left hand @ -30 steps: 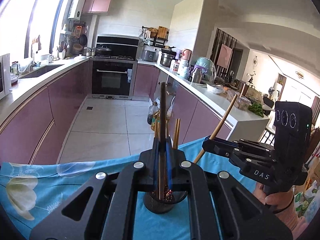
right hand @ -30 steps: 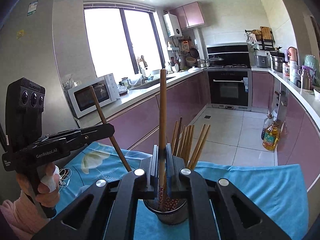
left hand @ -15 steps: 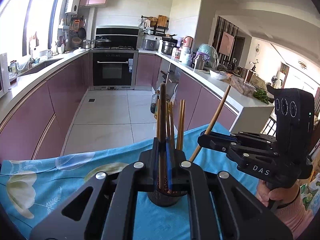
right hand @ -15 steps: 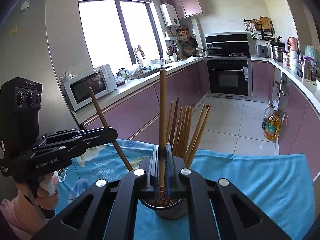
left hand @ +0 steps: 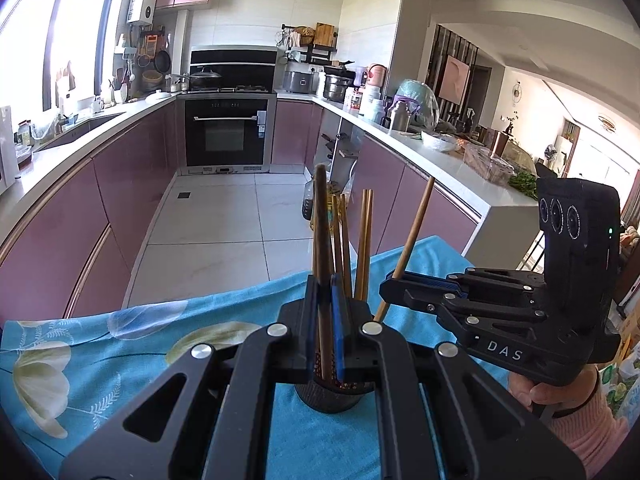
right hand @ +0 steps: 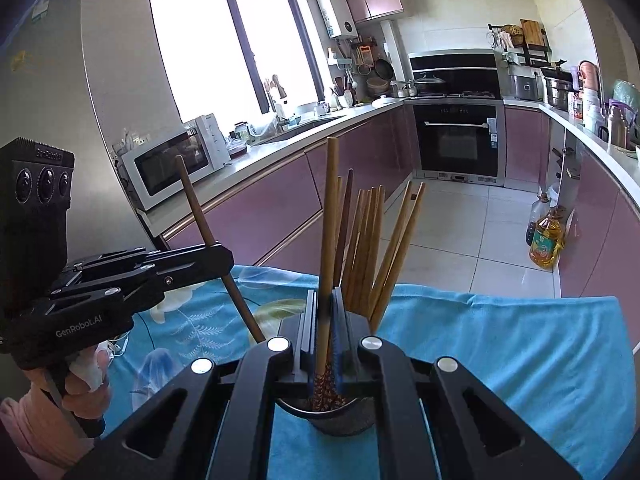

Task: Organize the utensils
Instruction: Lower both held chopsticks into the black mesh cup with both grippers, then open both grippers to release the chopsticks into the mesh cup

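A dark round holder (left hand: 332, 394) (right hand: 340, 416) with several wooden chopsticks (left hand: 362, 240) (right hand: 368, 240) stands on the blue floral cloth. My left gripper (left hand: 323, 292) is shut on a dark brown chopstick (left hand: 322, 232), held upright with its patterned lower end at the holder's mouth. My right gripper (right hand: 325, 300) is shut on a light wooden chopstick (right hand: 330, 208), whose patterned end dips into the same holder. Each view also shows the other gripper from the side: the right one (left hand: 390, 284) with its chopstick (left hand: 414, 232), the left one (right hand: 224, 258) with its chopstick (right hand: 200, 216).
The blue cloth (left hand: 100, 344) (right hand: 500, 344) covers the table, whose far edge drops to the tiled kitchen floor. Oil bottles (right hand: 546, 240) stand on the floor by the right cabinets. A microwave (right hand: 172, 160) sits on the left counter. A hand (left hand: 560, 392) grips the right tool.
Both grippers have sunk toward the holder with their chopsticks. The held chopsticks' lower ends now sit deeper at the holder's mouth, and the holder's own chopsticks rise higher in both views.
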`<state>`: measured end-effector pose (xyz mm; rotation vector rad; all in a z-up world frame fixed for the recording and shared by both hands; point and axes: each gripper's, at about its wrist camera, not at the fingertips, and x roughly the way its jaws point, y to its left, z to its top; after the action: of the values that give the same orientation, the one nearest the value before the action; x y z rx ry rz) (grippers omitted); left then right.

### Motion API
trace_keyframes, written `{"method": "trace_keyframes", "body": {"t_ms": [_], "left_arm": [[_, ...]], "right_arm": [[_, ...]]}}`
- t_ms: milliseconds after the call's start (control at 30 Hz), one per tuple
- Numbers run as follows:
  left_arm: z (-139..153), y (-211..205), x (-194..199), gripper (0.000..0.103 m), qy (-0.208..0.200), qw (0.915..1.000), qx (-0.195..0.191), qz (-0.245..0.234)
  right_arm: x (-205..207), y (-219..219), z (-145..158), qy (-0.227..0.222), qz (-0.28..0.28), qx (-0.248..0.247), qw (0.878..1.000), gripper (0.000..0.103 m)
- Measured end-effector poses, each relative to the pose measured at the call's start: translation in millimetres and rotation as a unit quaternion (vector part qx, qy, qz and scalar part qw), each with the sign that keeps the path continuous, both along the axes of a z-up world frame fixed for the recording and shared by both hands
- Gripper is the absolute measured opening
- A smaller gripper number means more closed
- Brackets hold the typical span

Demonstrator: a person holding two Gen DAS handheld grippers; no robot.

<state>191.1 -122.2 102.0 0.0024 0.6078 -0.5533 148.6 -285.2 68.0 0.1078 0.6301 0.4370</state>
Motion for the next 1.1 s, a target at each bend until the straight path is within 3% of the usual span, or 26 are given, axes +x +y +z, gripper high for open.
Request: {"method": "trace_keyframes", "body": {"t_ms": [1100], "left_arm": [[-17.3,-15.5,34.4,0.007,0.028,0.9996,0.000,-0.006]], "right_arm": [[24.4,-3.0,-16.7,0.033,-0.007,0.020,0.999,0.006]]}}
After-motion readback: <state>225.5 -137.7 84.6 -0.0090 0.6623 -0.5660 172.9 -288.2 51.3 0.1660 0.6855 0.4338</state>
